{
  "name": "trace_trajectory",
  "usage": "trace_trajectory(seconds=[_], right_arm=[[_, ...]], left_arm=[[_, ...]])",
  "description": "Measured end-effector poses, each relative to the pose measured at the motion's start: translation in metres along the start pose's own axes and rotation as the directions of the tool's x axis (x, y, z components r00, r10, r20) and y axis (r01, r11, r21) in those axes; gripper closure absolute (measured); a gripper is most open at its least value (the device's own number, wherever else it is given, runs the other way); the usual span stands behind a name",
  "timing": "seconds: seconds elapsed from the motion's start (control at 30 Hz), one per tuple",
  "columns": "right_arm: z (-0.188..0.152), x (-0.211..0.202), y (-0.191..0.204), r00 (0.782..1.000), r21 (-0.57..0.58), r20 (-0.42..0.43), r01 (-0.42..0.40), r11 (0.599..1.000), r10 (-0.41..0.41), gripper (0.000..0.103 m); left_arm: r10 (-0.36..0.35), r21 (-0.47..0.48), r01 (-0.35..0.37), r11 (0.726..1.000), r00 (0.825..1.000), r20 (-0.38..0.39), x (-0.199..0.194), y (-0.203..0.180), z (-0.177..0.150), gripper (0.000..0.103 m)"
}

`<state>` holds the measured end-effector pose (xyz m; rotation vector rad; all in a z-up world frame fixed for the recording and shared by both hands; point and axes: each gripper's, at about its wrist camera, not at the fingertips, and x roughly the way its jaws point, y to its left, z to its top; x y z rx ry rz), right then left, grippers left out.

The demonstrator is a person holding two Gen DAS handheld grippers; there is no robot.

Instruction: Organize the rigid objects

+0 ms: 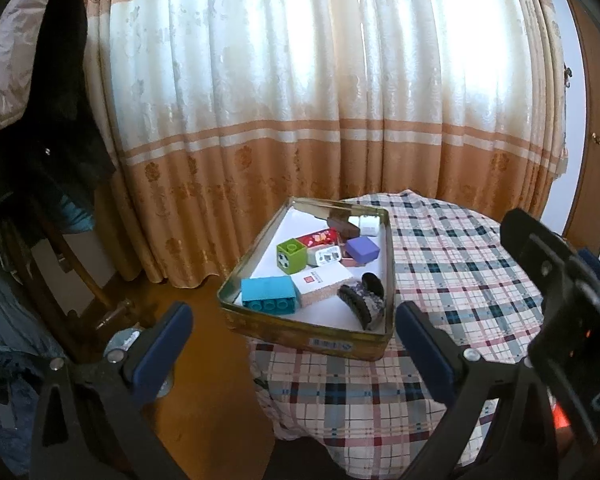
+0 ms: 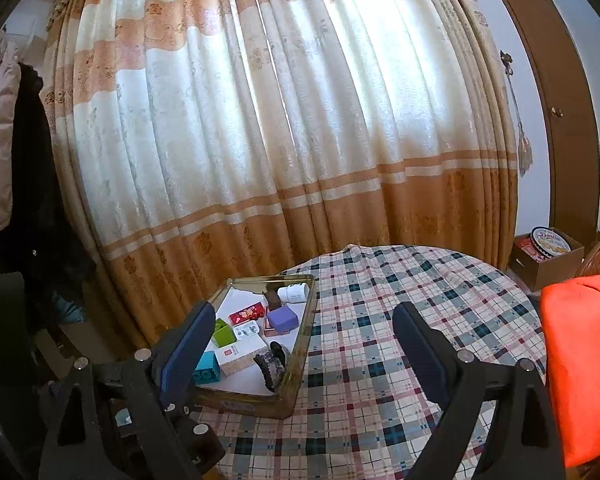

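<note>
A shallow gold tin (image 1: 312, 340) (image 2: 300, 364) sits at the left edge of a plaid-covered table (image 1: 460, 264) (image 2: 400, 300). Inside lie a blue brick (image 1: 269, 294) (image 2: 206, 368), a green brick (image 1: 292, 255) (image 2: 223, 335), a purple box (image 1: 363, 249) (image 2: 283, 318), a red box (image 1: 318, 237), a white carton (image 1: 320, 285) (image 2: 240, 356), a white jar (image 2: 294, 293) and a dark hair clip (image 1: 362, 300) (image 2: 274, 364). My left gripper (image 1: 294, 326) hangs open in front of the tin, holding nothing. My right gripper (image 2: 304, 324) is open over the table, empty.
An orange-and-cream curtain (image 1: 320, 100) hangs right behind the table. Dark coats (image 1: 48, 100) and a wooden chair stand at the left. At the right are an orange cushion (image 2: 580, 360) and a cardboard box with a biscuit tin (image 2: 548, 248). The other gripper's body (image 1: 572, 304) shows at the left wrist view's right edge.
</note>
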<state>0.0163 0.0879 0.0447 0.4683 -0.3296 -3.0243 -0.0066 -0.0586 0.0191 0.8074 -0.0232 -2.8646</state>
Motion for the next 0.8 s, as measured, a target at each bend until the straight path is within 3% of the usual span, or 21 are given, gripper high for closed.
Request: trace_trajectory(seconds=[0.37, 0.6, 0.8], right_arm=[[-0.002, -0.004, -0.007, 1.000, 0.028, 0.020, 0.019, 0.999, -0.020, 0.010], [-0.001, -0.003, -0.010, 1.000, 0.040, 0.013, 0.022, 0.999, -0.023, 0.010], [-0.004, 0.000, -0.010, 1.000, 0.034, -0.004, 0.027, 0.999, -0.027, 0.010]], left_arm=[[0.021, 0.004, -0.021, 1.000, 1.000, -0.001, -0.001, 0.000, 0.001, 0.000], [-0.028, -0.004, 0.027, 1.000, 1.000, -0.007, -0.001, -0.001, -0.001, 0.000], [-0.017, -0.005, 0.017, 1.000, 1.000, -0.005, 0.000, -0.003, -0.002, 0.001]])
